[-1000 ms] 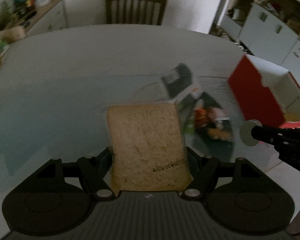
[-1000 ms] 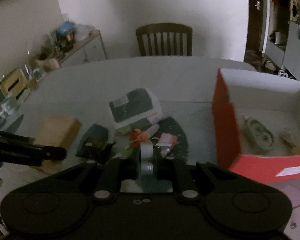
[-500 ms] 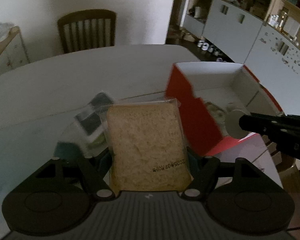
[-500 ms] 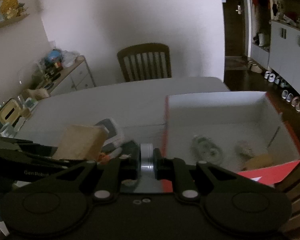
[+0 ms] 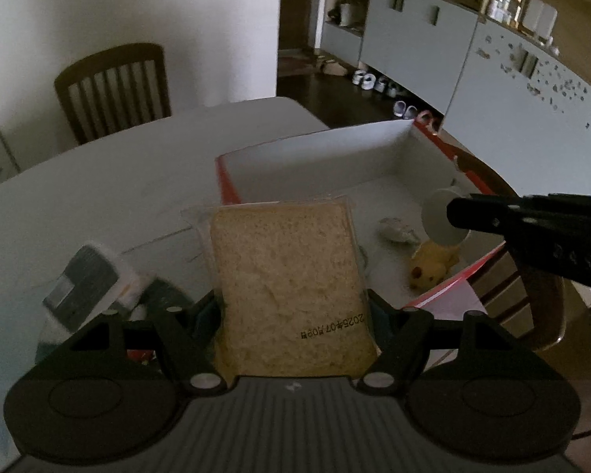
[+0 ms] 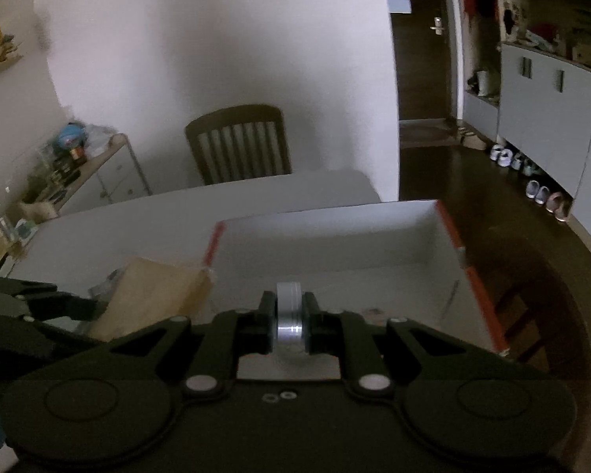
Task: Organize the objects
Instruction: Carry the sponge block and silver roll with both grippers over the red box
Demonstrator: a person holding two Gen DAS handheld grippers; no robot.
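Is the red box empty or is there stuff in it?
Not empty. The red box is open, and a yellow plush toy and a small pale thing lie on its white floor.

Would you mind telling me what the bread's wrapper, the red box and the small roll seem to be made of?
Bread wrapper: thin clear plastic film, judging by its glossy sealed edge and printed date.
Red box: likely cardboard, matte white inside, red outside, with thin folded walls.
Small roll: disc with a silvery, shiny band; possibly tape or metal, hard to tell.

Box on table, chair behind, plush toy in box, pouch left of box.
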